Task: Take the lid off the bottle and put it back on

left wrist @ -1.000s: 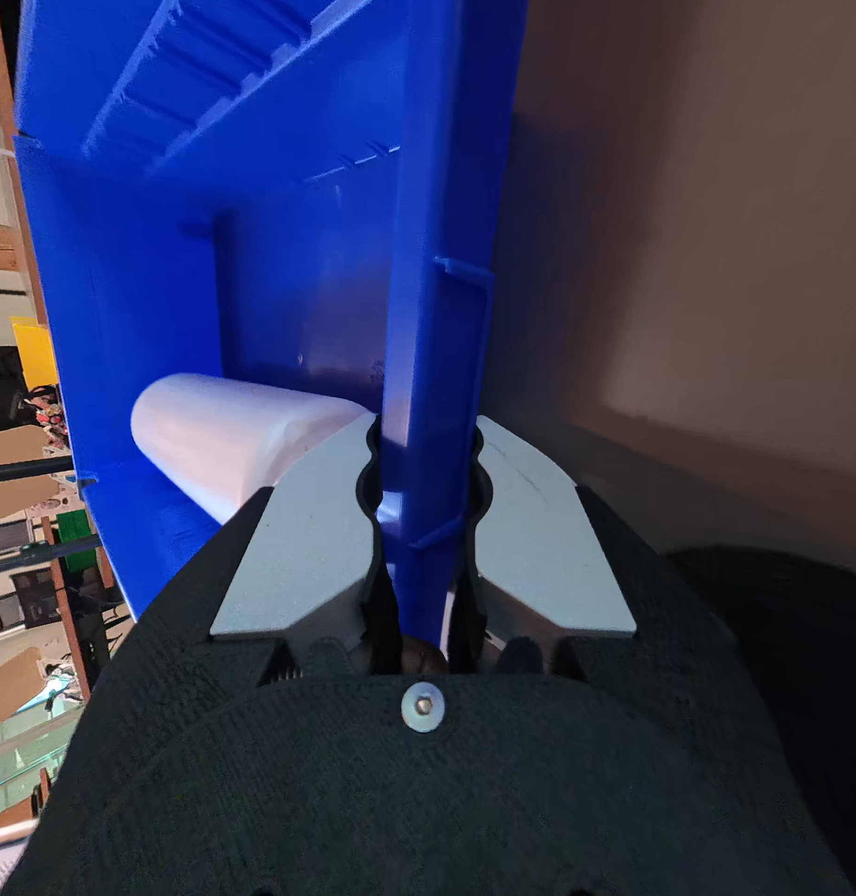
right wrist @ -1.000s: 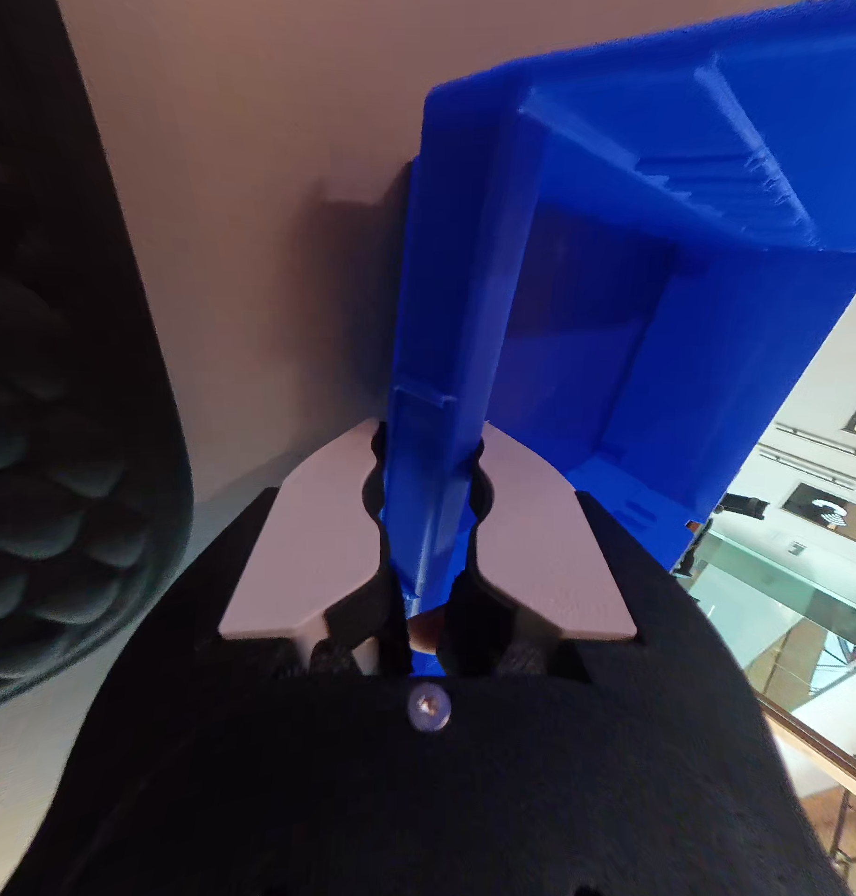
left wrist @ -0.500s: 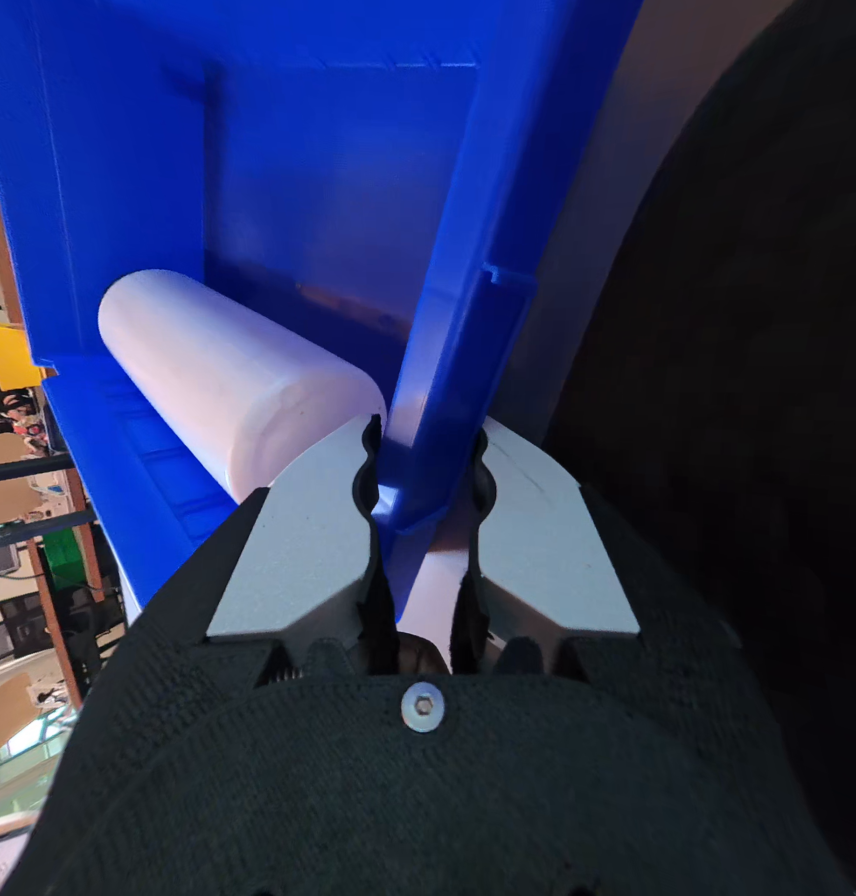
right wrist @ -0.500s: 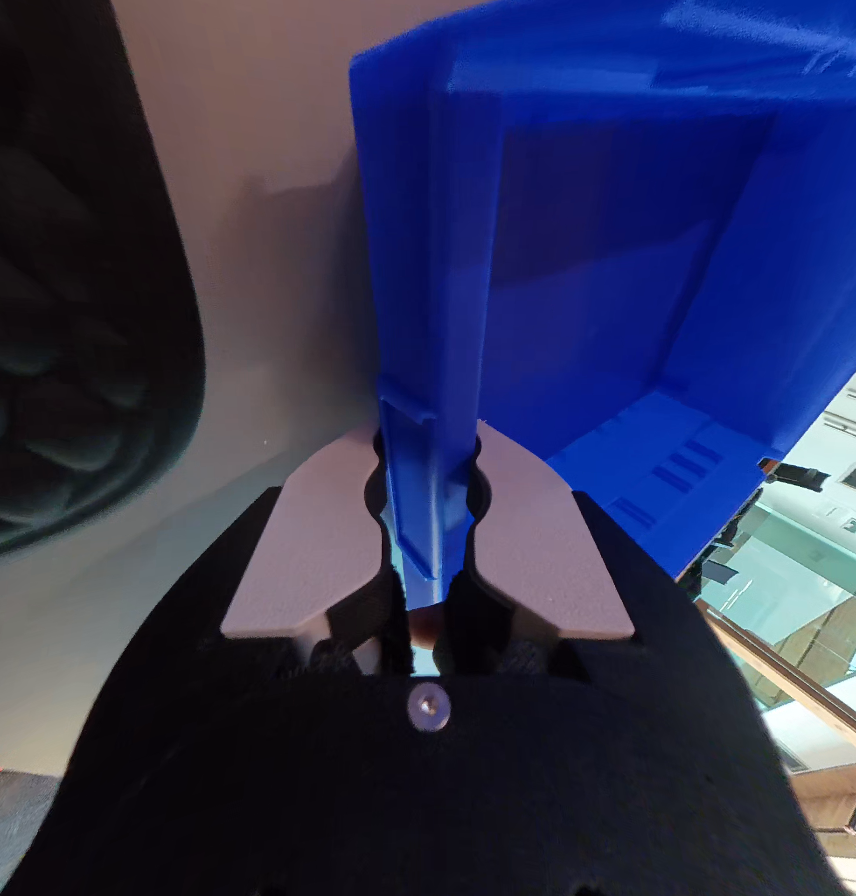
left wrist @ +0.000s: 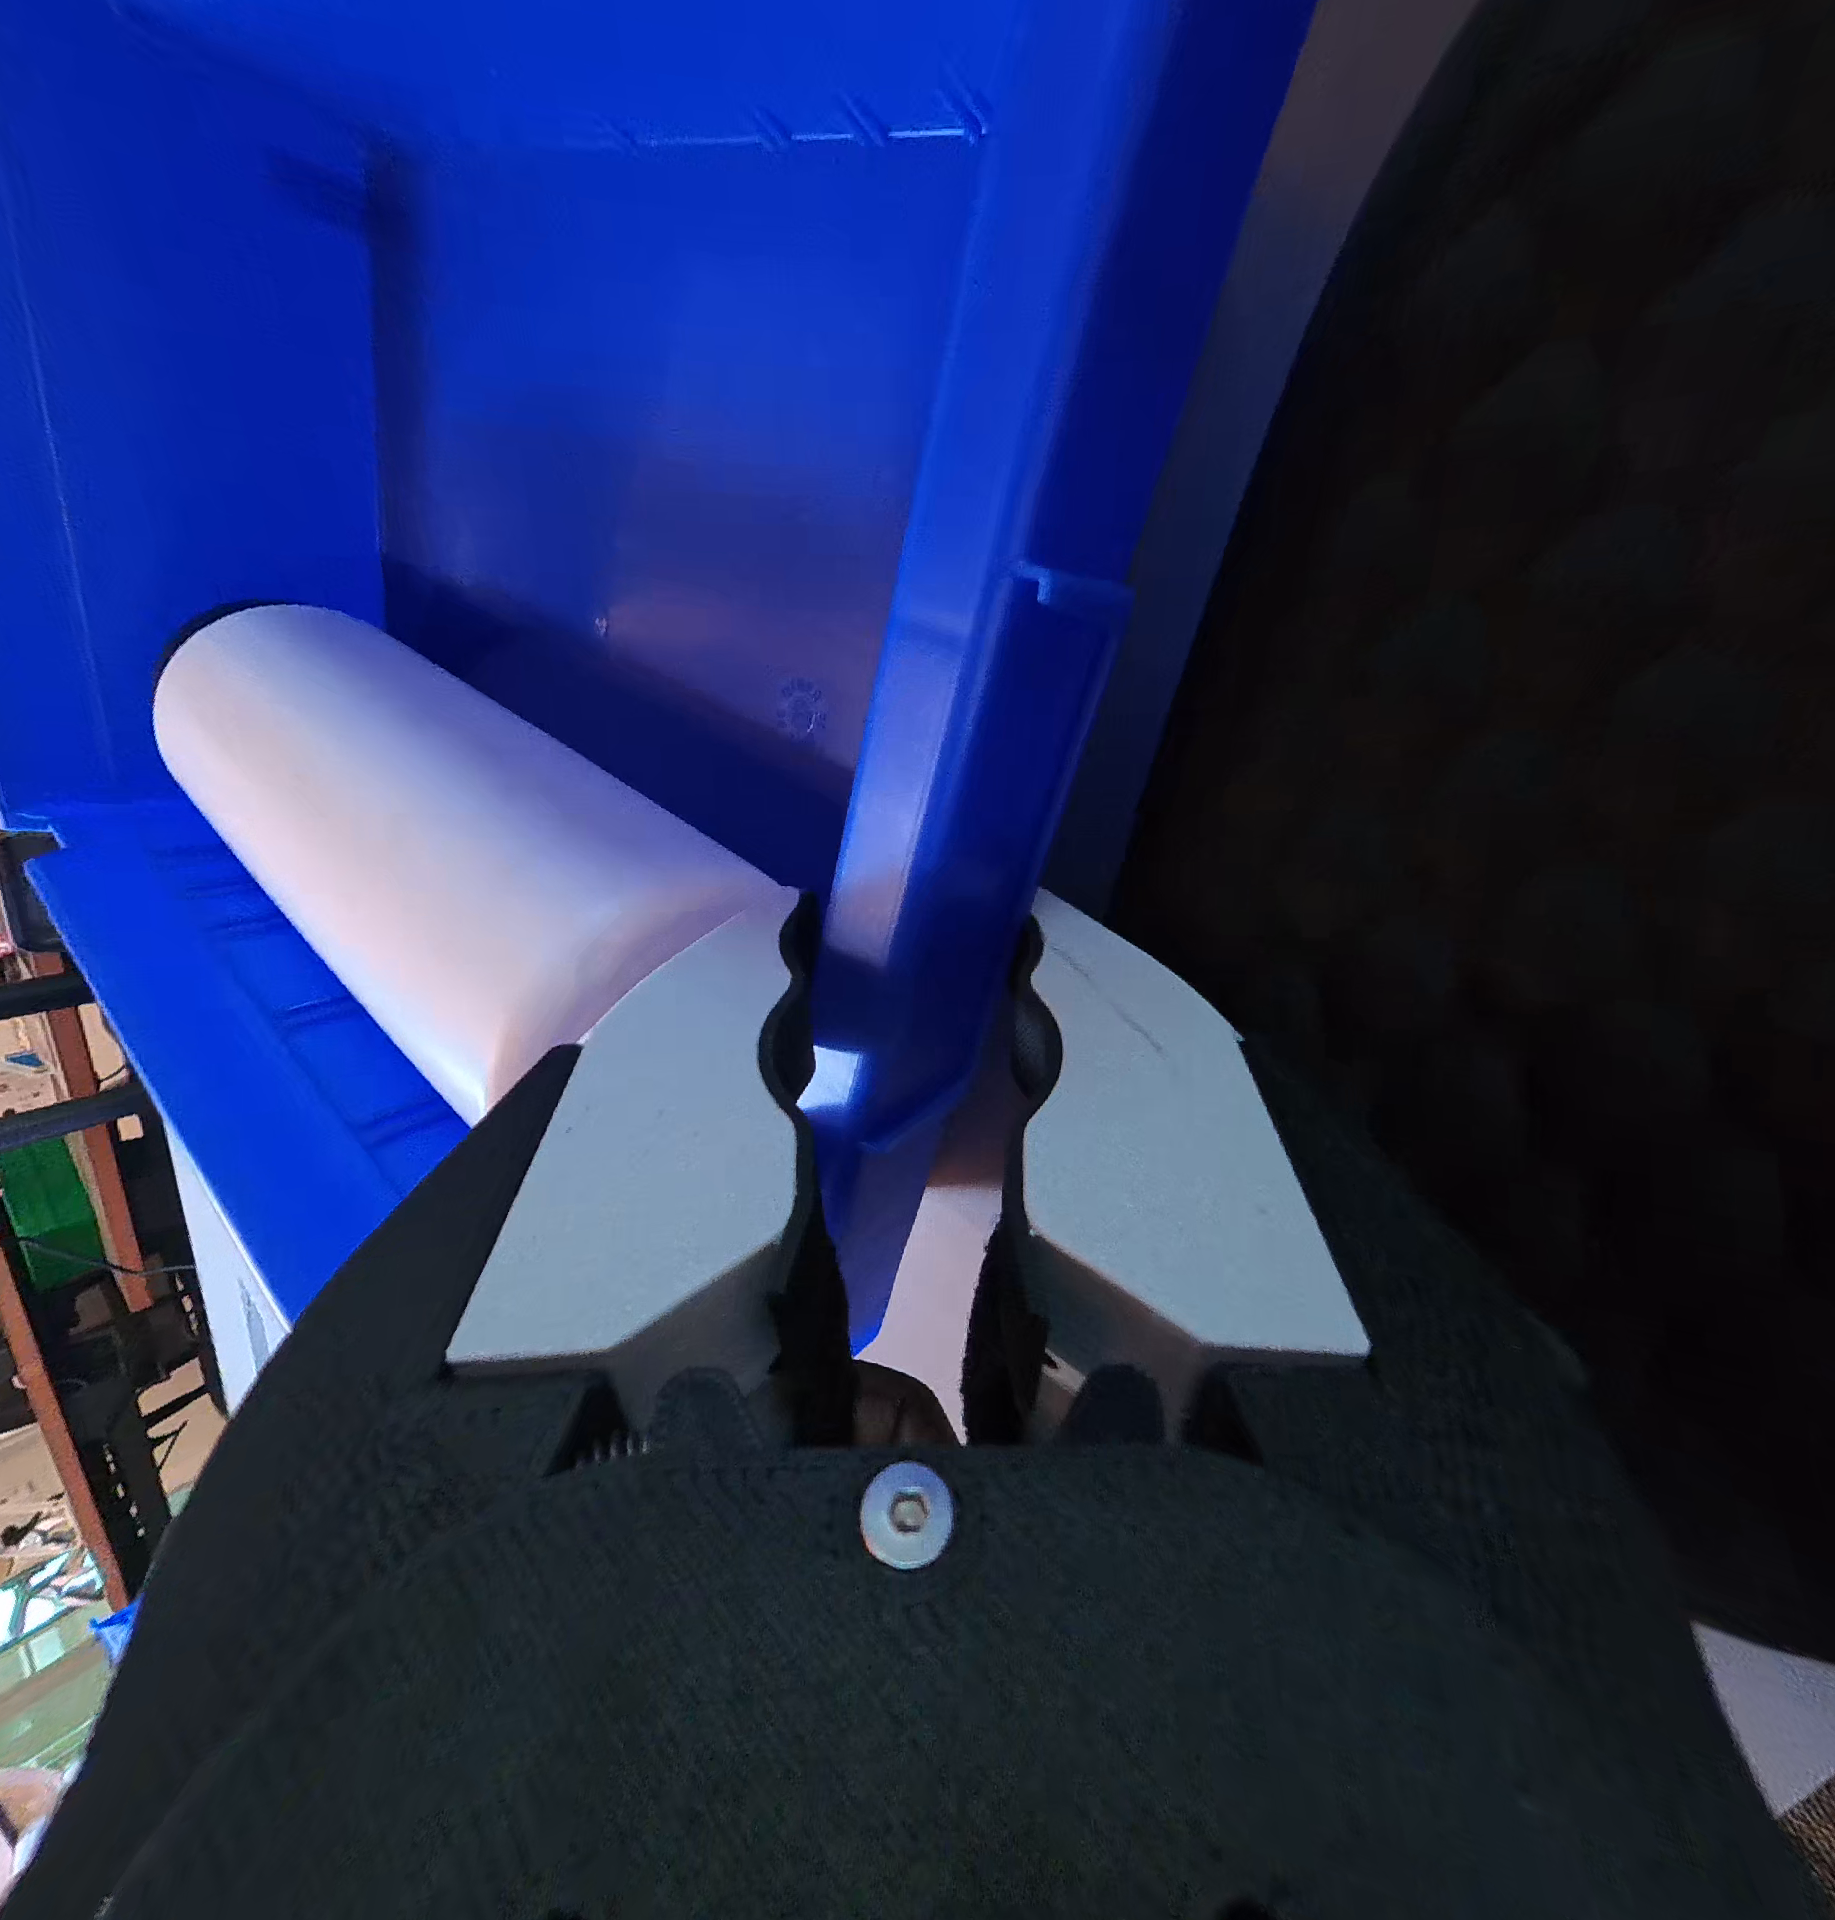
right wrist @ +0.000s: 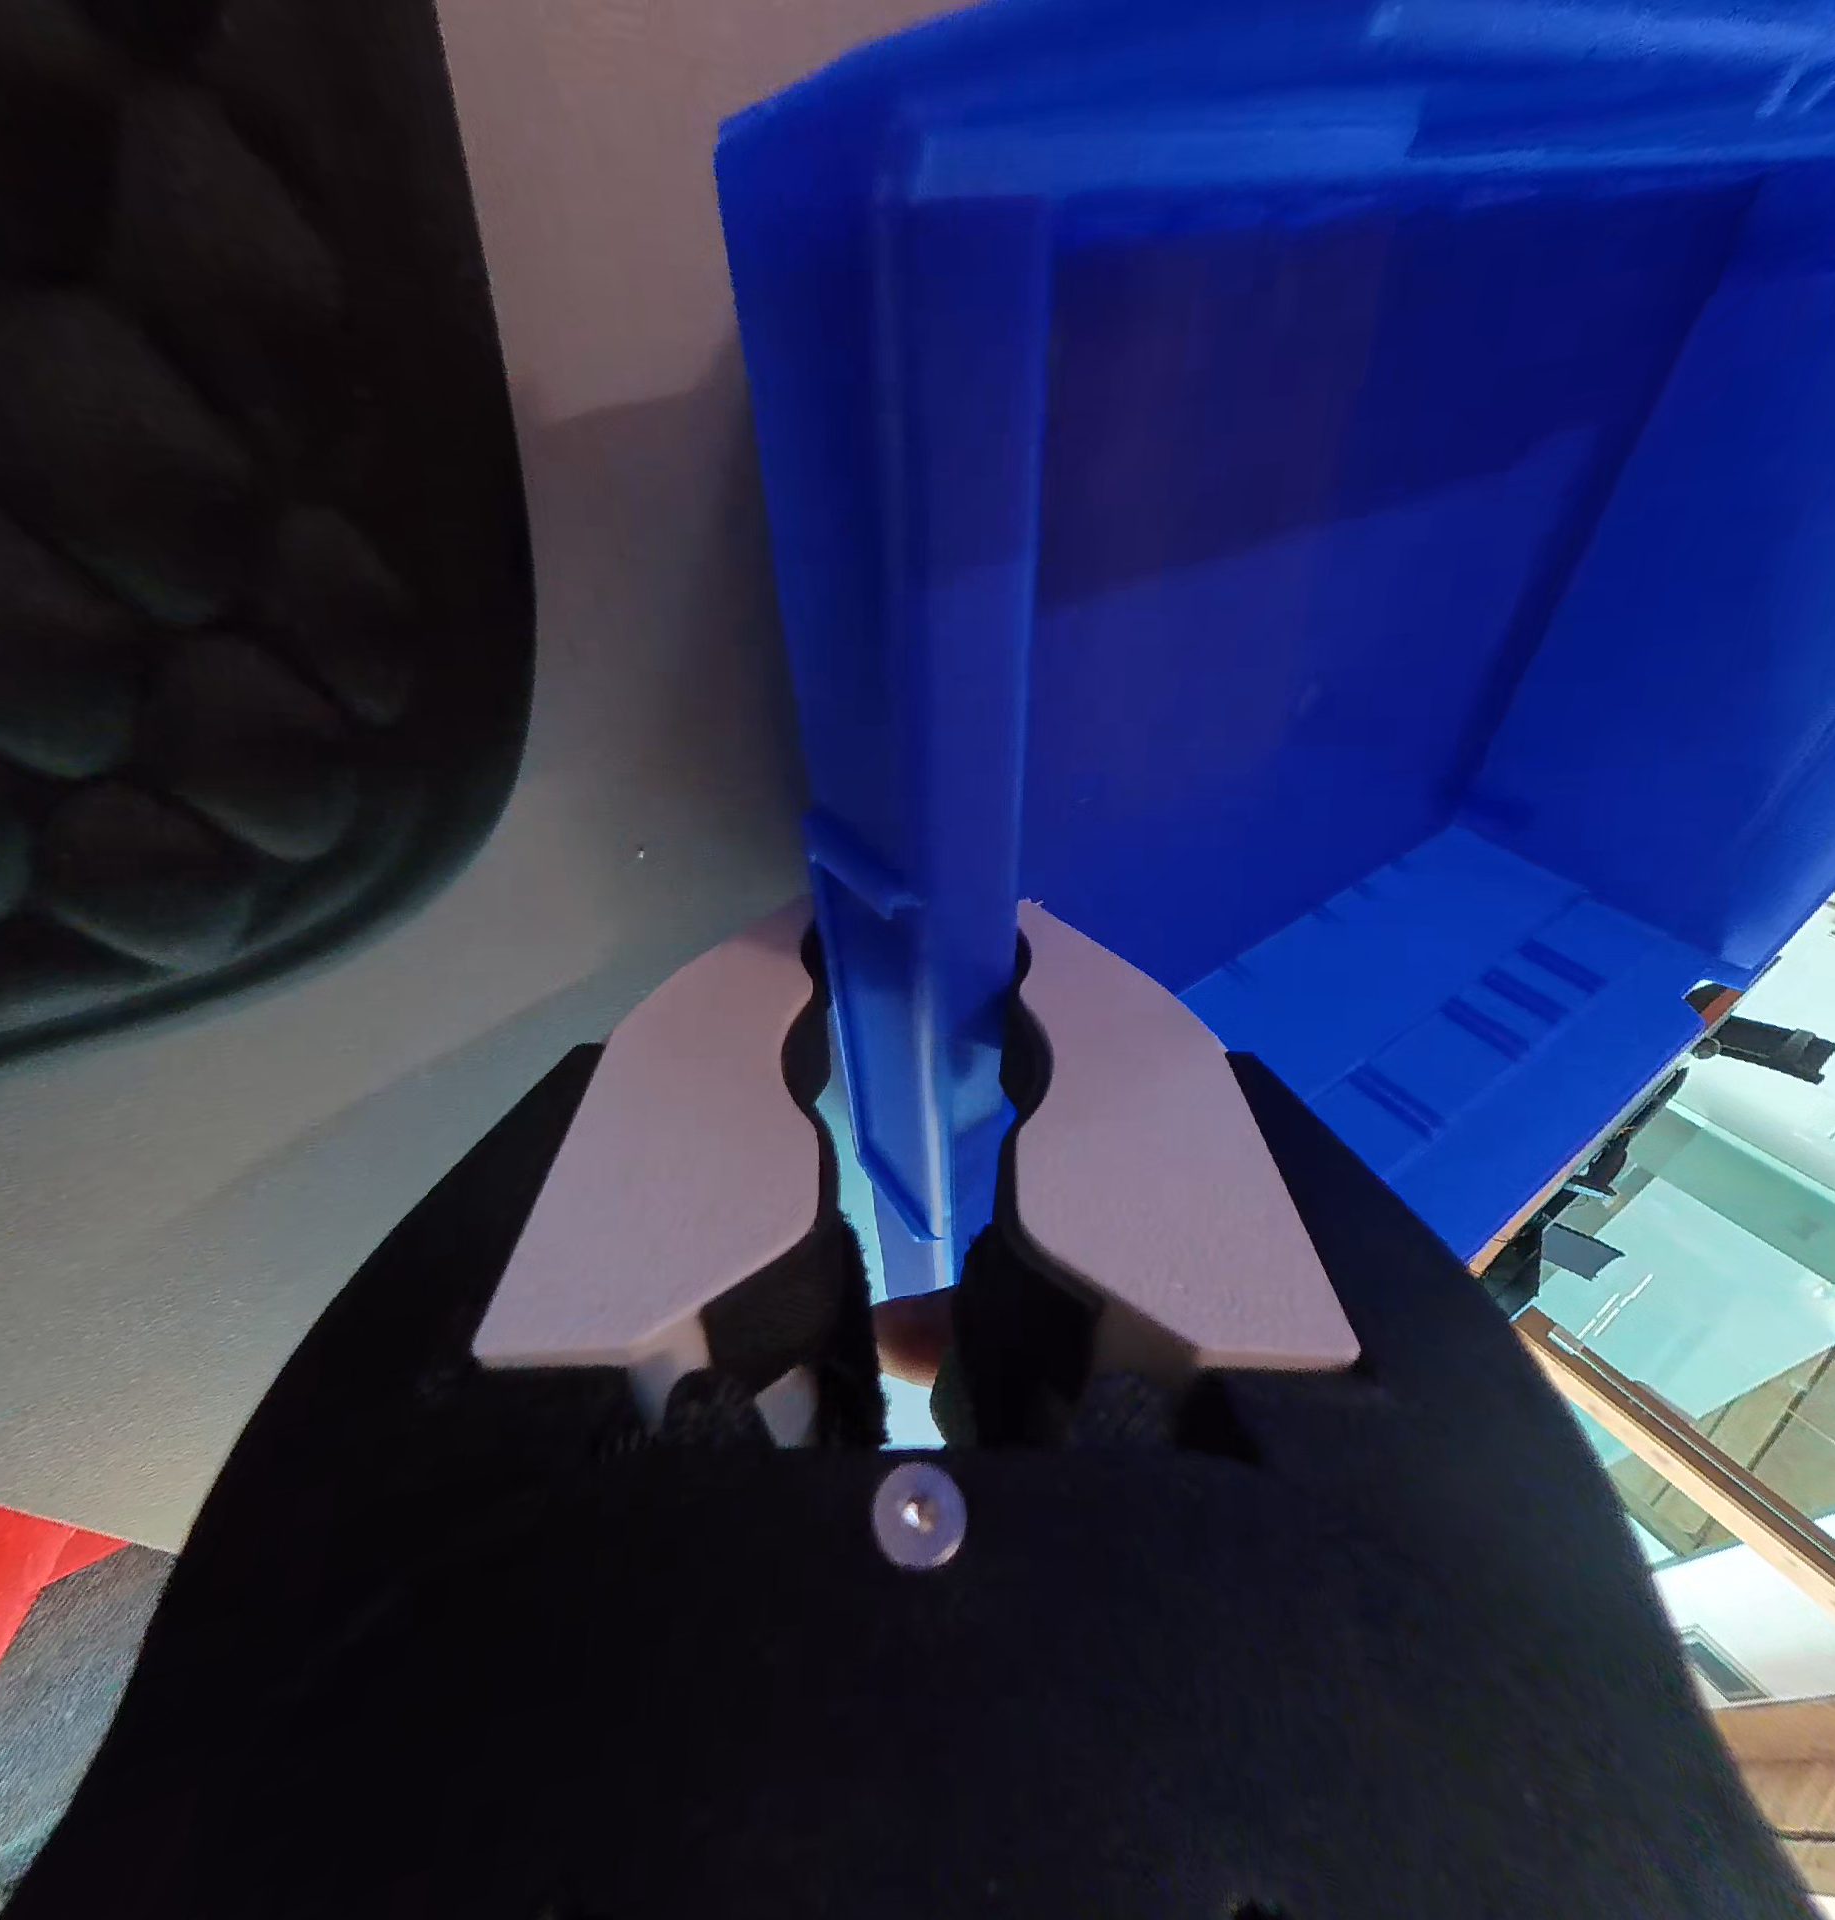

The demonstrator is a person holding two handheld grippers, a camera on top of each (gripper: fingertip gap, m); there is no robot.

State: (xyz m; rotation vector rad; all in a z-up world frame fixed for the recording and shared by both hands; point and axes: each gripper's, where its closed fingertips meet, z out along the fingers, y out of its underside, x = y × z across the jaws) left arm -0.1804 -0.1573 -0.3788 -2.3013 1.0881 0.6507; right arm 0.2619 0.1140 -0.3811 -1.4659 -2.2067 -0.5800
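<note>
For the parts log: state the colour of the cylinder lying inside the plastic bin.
White: the smooth cylinder in the blue plastic bin; left wrist view.

We see our left gripper [left wrist: 908,1013] clamped on the upright side wall of a blue plastic bin [left wrist: 601,343]. Inside the bin a white cylindrical bottle [left wrist: 425,862] lies on its side, its near end just beside the left finger [left wrist: 643,1174].

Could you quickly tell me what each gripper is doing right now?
Left gripper: closed on the blue bin wall.
Right gripper: closed on the bin's wall.
</note>
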